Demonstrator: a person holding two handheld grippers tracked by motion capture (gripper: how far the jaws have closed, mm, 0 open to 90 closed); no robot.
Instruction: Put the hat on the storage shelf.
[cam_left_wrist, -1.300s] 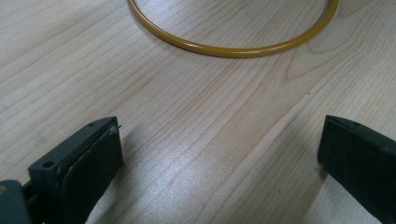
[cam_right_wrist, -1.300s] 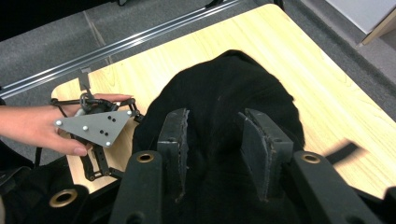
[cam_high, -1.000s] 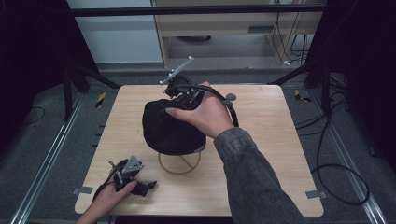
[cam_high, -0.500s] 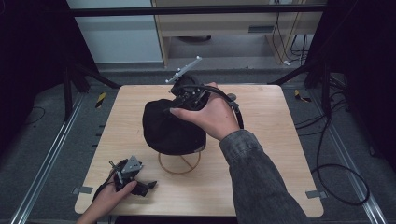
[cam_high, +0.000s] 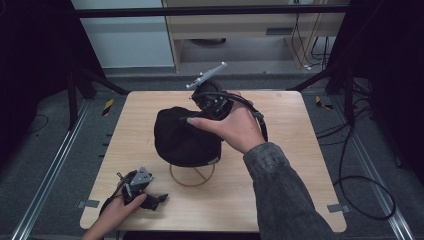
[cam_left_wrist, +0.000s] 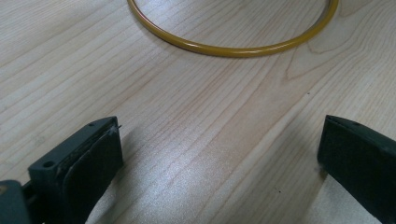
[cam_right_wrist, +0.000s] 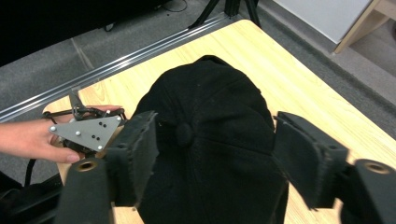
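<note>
A black cap (cam_high: 182, 140) sits on a stand with a yellow ring base (cam_high: 192, 176) in the middle of the wooden table (cam_high: 295, 165). My right gripper (cam_high: 212, 102) hovers just above the cap's far side. In the right gripper view its jaws have just been opening and stand apart over the cap's crown (cam_right_wrist: 210, 116), the pads clear of the fabric. My left gripper (cam_high: 137, 187) rests on the table near the front left corner. In its own view the left gripper (cam_left_wrist: 219, 154) is open over bare wood, facing the yellow ring (cam_left_wrist: 233, 46).
The right gripper view also shows the left gripper with its grey plate (cam_right_wrist: 88, 133), held by a hand at the table's edge. A black cable (cam_high: 257, 117) trails from the right gripper across the table's back. Metal rails (cam_high: 47, 175) and floor cables surround the table.
The right hand and its gripper have shifted slightly to the right above the cap. The left hand and the cap have stayed put.
</note>
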